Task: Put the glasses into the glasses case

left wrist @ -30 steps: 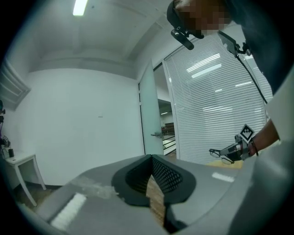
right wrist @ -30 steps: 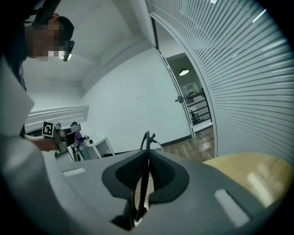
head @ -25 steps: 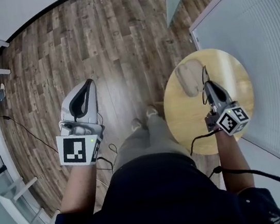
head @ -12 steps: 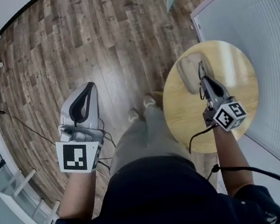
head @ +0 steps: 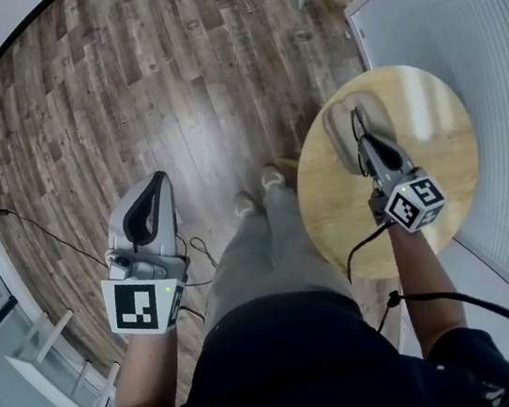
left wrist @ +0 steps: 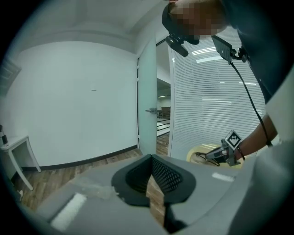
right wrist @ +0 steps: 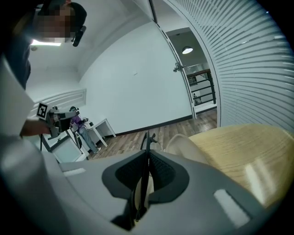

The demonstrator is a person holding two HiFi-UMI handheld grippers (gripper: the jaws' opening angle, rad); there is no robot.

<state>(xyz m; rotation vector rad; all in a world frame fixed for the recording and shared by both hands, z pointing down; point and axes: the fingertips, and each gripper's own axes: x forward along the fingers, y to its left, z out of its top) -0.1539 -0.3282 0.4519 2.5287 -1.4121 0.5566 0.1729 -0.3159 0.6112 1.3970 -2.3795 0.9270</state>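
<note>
The head camera looks steeply down past the person's lap onto the brown plank floor [head: 168,68] and the round pale-wood table [head: 441,179] at its right. Each gripper camera sits close behind its own dark-padded fingers [left wrist: 167,176], looking out nearly level. The left gripper's [head: 158,177] faces a plain white wall [left wrist: 82,101], with the table small at far right. The right gripper's [head: 356,118] skims the table top from close by, with the left gripper far off at left.

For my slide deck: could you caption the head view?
Right gripper holds black glasses by the beige case on a round wooden table; left gripper empty over the floor.
</note>
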